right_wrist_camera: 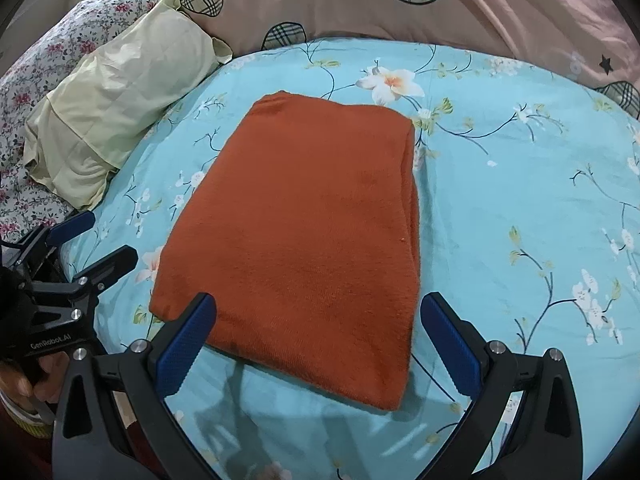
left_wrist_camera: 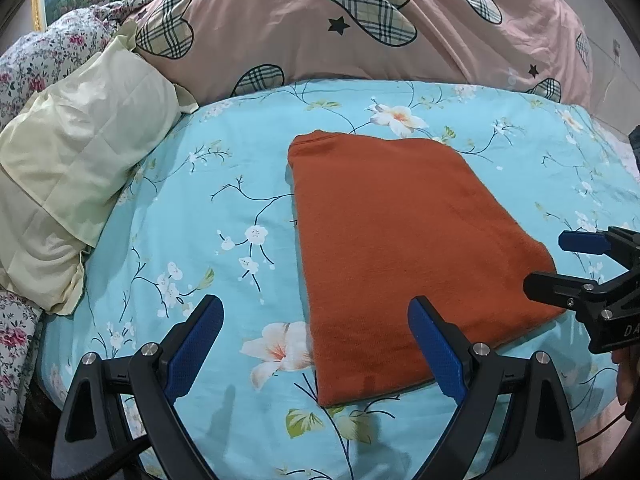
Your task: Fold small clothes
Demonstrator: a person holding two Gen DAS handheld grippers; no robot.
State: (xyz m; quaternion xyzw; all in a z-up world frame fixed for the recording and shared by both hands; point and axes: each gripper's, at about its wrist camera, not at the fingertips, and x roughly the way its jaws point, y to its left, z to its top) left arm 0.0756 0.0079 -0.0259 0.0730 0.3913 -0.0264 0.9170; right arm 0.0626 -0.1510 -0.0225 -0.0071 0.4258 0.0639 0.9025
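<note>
Bedroom setup, everything sits on a bed with a turquoise sheet (left_wrist_camera: 224,152) printed with white and peach blossoms on thin dark branches. Fabric looks like smooth cotton, pretty flat with a few soft creases.

One piece of clothing: a rust-orange garment (left_wrist_camera: 400,248), folded into a neat tapering rectangle and lying flat near the middle of the sheet. Looks like a fuzzy fine knit, matte, with a slightly thicker rolled edge at the far end. In the right wrist view you can see stacked layers along its right side (right_wrist_camera: 412,208), so it's more than one thickness.

Two tongs, both black frames with blue textured pads and silver bolts. Left tongs (left_wrist_camera: 316,320) are spread wide, holding nothing, hovering above the near left corner of the garment, one pad over the sheet, the other over the cloth. Right tongs (right_wrist_camera: 318,316) are also spread wide and empty, straddling the near edge of the garment. Can't tell if either one touches the cloth.

Further out: one pale yellow pillow (left_wrist_camera: 76,176), wrinkly and a bit shiny with a ruffled border, off to the left. Behind it all, one big pink quilt (left_wrist_camera: 304,36) with plaid hearts and small black stars. One quilt with small red roses (left_wrist_camera: 44,52) at the far left.
</note>
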